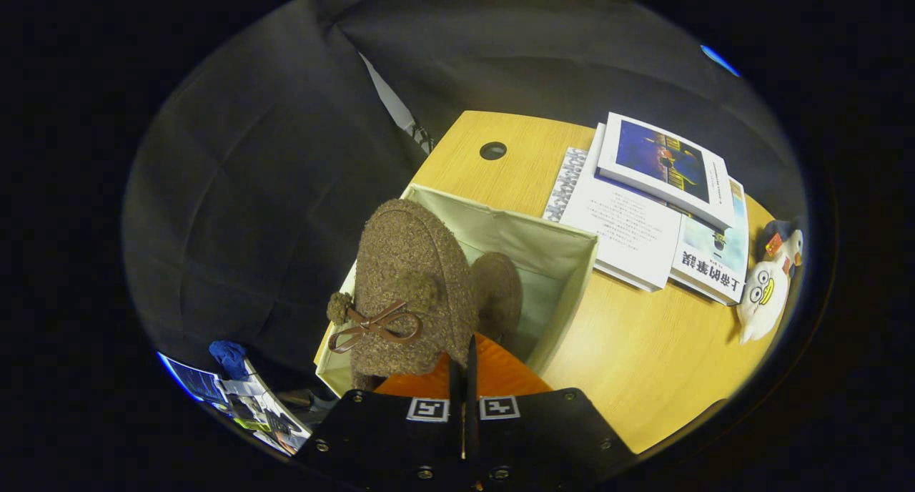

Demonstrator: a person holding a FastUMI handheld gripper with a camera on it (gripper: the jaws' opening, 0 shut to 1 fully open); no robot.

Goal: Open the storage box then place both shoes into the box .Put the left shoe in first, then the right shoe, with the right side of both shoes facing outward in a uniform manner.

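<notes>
Gripper (463, 377): fingers pinched together on the orange lining of a brown shoe (407, 284), held over the open box (565, 277). Second shoe (498, 292) already inside. Books (665, 199) beside the box.

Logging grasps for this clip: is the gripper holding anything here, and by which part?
Yes. The gripper is shut on the brown shoe, pinching its heel-end edge by the orange lining, over the storage box.
</notes>
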